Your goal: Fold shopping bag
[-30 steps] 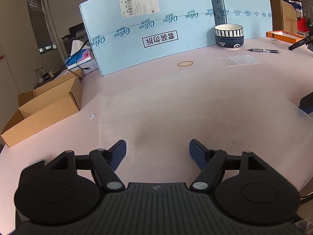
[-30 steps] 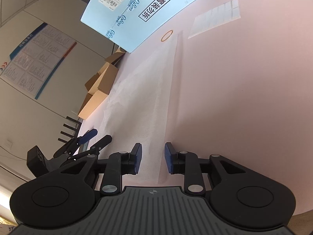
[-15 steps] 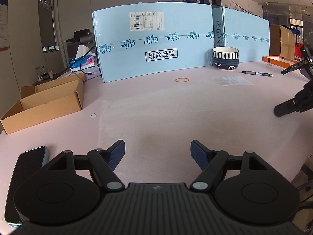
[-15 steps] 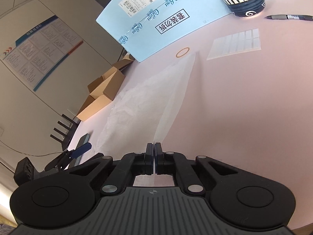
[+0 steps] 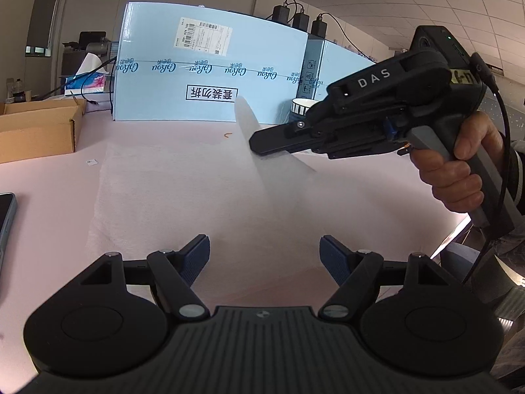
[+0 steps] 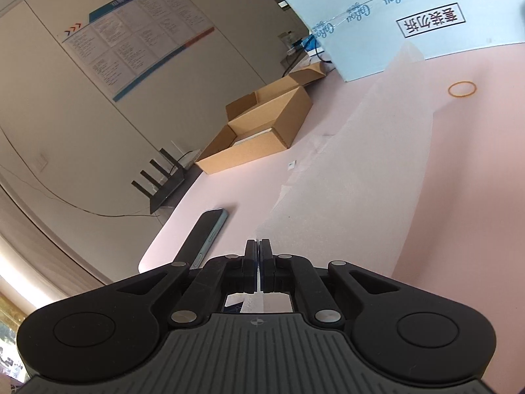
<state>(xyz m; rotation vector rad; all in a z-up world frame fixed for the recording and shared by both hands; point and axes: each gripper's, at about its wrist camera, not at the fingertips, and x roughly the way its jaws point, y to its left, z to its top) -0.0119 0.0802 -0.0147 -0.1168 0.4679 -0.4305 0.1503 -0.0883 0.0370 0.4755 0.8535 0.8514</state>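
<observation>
The shopping bag (image 5: pixel 197 197) is a thin, translucent white sheet lying on the pink table (image 5: pixel 49 197). My right gripper (image 5: pixel 259 144), held by a person's hand (image 5: pixel 459 167), is shut on one edge of the bag and holds it up off the table, so a flap rises to a point. In the right wrist view the bag (image 6: pixel 361 170) stretches away from the pinched fingers of the right gripper (image 6: pixel 259 246). My left gripper (image 5: pixel 265 252) stands open low over the bag's near edge, with nothing between its pads.
An open cardboard box (image 5: pixel 36 128) sits at the table's left, a phone (image 5: pixel 5 216) lies near the left edge. Tall blue boxes (image 5: pixel 210 75) line the back, with a striped bowl (image 5: pixel 303 106) and a rubber band (image 6: pixel 462 89) before them. A router (image 6: pixel 160 180) stands beyond the table's edge.
My right gripper shut on the bag's edge, lifted it and swung left over the bag into the left wrist view. My left gripper shifted and rolled, staying open.
</observation>
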